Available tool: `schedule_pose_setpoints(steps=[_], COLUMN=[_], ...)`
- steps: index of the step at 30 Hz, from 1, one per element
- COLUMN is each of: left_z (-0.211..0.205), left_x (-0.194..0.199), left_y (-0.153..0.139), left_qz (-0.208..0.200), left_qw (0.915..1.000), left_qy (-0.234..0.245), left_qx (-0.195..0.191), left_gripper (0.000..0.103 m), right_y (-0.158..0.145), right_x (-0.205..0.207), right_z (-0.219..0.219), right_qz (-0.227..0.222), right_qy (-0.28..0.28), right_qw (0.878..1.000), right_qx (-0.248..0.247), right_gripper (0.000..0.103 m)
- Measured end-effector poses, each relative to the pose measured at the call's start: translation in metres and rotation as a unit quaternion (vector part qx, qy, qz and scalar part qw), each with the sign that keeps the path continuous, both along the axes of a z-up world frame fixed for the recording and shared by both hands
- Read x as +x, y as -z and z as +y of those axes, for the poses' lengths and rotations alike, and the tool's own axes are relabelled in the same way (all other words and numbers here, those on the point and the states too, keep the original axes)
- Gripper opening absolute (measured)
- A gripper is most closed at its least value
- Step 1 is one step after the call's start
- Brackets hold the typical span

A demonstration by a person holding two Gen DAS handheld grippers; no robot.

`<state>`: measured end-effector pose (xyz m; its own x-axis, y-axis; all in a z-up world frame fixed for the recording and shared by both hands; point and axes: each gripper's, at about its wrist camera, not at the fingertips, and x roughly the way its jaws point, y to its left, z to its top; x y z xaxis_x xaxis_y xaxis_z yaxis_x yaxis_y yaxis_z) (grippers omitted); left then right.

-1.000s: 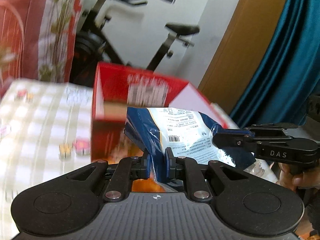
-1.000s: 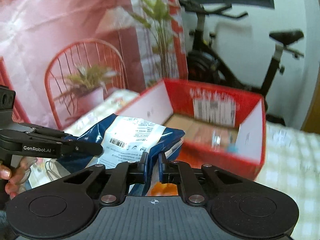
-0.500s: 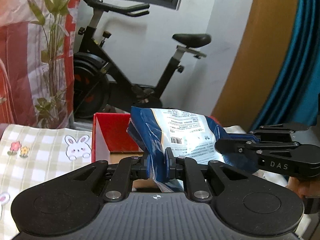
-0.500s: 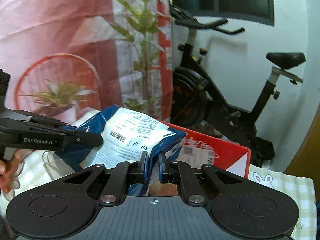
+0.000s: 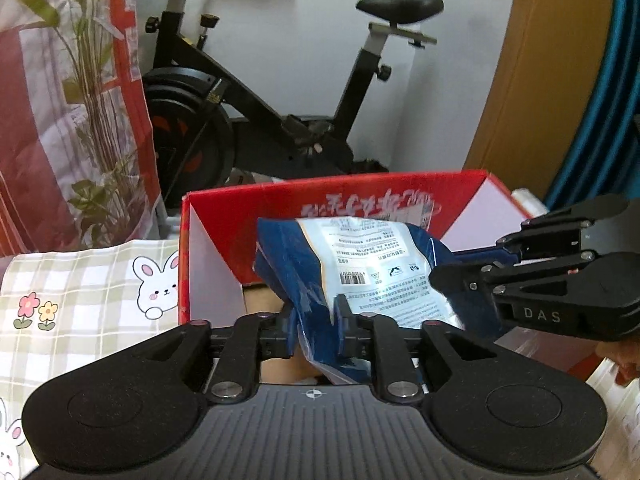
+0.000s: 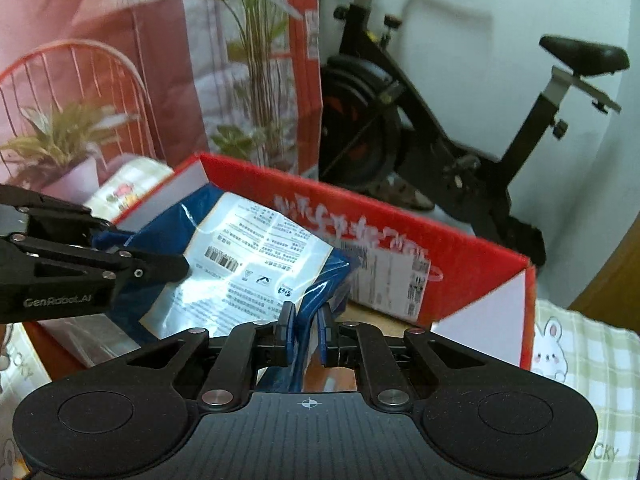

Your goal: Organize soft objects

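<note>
A blue and white snack bag (image 5: 372, 264) hangs over the open red carton (image 5: 400, 188), carried at its two ends. My left gripper (image 5: 316, 320) has the bag's left corner between its jaws; they are opening and have drawn off the film. In the right wrist view my right gripper (image 6: 306, 320) is shut on a blue fold of the snack bag (image 6: 240, 248), above the red carton (image 6: 400, 220). The carton's brown floor shows under the bag.
The carton stands on a checked tablecloth (image 5: 80, 280) with rabbit prints. Behind it is a black exercise bike (image 5: 280, 120). A red and white plant banner (image 5: 60, 120) hangs at the left, and a blue curtain (image 5: 608, 120) at the right.
Both grippers have carried the bag forward until it hangs over the carton's opening. The left jaws have parted wider around the bag's corner.
</note>
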<state>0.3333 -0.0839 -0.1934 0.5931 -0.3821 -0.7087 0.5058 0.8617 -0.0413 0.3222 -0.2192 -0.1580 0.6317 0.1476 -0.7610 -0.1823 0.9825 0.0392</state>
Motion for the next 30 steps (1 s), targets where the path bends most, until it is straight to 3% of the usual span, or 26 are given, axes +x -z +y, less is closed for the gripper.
schedule_pose_setpoints(steps=[4,11,15,17,19,30], left_z=[-0.001,0.008,0.014,0.019,0.023,0.054], left_x=[-0.006,-0.024,-0.042,-0.054,-0.063,-0.12], left_y=[-0.002,-0.023,-0.035,-0.039,-0.043,-0.04], left_qz=[-0.013,-0.032,-0.036,-0.04,-0.04,-0.027], left_qw=[0.9997,0.9994,0.999,0.9986,0.9982,0.997], left_qy=[-0.001,-0.012,-0.027,-0.035,-0.043,-0.052], left_qx=[0.019,0.009,0.002,-0.002,-0.009,-0.051], left_gripper=[0.057,0.074,0.092,0.094,0.098,0.102], right_y=[0.006,-0.01,-0.022,-0.029,-0.035,-0.059], right_x=[-0.001,-0.019,-0.039,-0.053,-0.067,-0.154], right_z=[0.001,-0.001,0.002,0.005,0.008,0.016], right_qz=[0.02,0.004,-0.013,-0.027,-0.045,-0.126], right_qy=[0.01,0.025,0.033,0.039,0.041,0.049], right_qw=[1.0,1.0,0.999,0.999,0.998,0.991], right_qx=[-0.006,-0.005,-0.006,-0.002,0.002,0.021], right_gripper=[0.031,0.059,0.074,0.093,0.101,0.103])
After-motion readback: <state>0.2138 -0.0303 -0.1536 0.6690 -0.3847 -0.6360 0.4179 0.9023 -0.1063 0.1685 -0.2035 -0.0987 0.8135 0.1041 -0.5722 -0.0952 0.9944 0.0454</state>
